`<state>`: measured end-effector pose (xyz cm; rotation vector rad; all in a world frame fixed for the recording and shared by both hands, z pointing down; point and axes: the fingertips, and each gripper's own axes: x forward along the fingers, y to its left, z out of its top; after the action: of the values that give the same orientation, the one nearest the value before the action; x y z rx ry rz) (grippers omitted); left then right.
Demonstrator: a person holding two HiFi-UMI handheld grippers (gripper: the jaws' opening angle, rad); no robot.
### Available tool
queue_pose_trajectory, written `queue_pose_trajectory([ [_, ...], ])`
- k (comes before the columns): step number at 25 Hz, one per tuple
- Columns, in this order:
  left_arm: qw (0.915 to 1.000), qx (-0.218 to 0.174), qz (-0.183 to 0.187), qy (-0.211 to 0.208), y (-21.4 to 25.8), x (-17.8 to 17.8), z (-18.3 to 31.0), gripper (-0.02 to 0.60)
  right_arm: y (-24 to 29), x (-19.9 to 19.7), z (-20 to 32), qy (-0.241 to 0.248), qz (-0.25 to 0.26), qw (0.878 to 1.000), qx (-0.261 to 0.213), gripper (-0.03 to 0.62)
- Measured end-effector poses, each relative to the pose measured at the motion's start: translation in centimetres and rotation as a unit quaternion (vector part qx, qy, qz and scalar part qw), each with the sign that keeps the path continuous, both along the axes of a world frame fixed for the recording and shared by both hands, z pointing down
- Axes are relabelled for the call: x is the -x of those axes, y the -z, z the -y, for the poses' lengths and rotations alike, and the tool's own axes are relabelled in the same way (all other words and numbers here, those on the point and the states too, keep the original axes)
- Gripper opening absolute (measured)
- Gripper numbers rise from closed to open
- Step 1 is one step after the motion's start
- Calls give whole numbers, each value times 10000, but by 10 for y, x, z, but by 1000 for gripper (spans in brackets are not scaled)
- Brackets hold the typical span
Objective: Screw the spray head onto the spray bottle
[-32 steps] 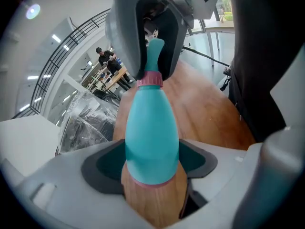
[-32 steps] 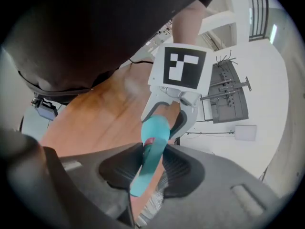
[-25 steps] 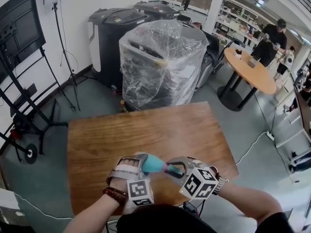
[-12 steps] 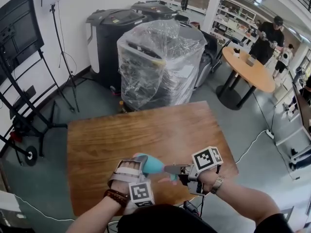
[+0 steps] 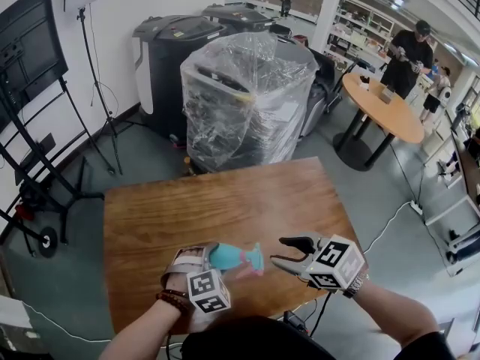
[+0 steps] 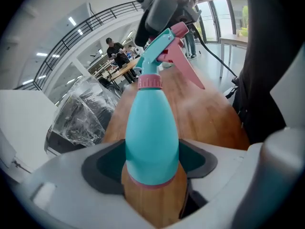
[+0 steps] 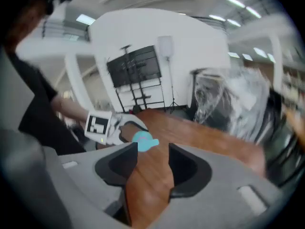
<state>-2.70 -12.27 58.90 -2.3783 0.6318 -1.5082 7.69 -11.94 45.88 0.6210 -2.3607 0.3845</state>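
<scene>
1. The left gripper [image 5: 201,259] holds a teal spray bottle [image 5: 225,257] in the air just above a wooden tabletop [image 5: 225,193]. Its jaws pinch the bottle's wide lower end, and the bottle lies almost level with its top pointing towards the person's right.
2. The spray head [image 6: 159,46], teal with a pink trigger and nozzle, sits on the bottle's neck. Its pink collar [image 6: 149,82] meets the bottle's shoulder, and no gap shows in the left gripper view.
3. The right gripper [image 5: 279,250] is just beside the head end of the bottle and does not touch it. Its jaws have just been opening and now stand spread with nothing between them. In the right gripper view, only bare tabletop shows through the gap.
4. The task looks close to done, because the head is on the bottle and appears seated. The pictures cannot show whether the collar is fully tight. What may be left is another twist of the collar, or only setting the bottle down.
5. Beyond the bottle, past the far edge of the tabletop, stands a plastic-wrapped stack [image 5: 247,96].
</scene>
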Motion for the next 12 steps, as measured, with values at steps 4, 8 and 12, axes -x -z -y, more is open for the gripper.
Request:
queue_pose_trajectory([
  [4,9996,177,14,-207,-3,-1,-7,371,-11,11,-27,2191,-2197,9118,-2689,189],
  [8,9977,277,-33,-611,-1,-13,-20,371,-33,26,-48,3325,-3051,8200,-3521,190],
  [12,9941,319,-65,-1032,2,-29,-35,371,-54,37,-61,3858,-3173,7818,-3732,189],
])
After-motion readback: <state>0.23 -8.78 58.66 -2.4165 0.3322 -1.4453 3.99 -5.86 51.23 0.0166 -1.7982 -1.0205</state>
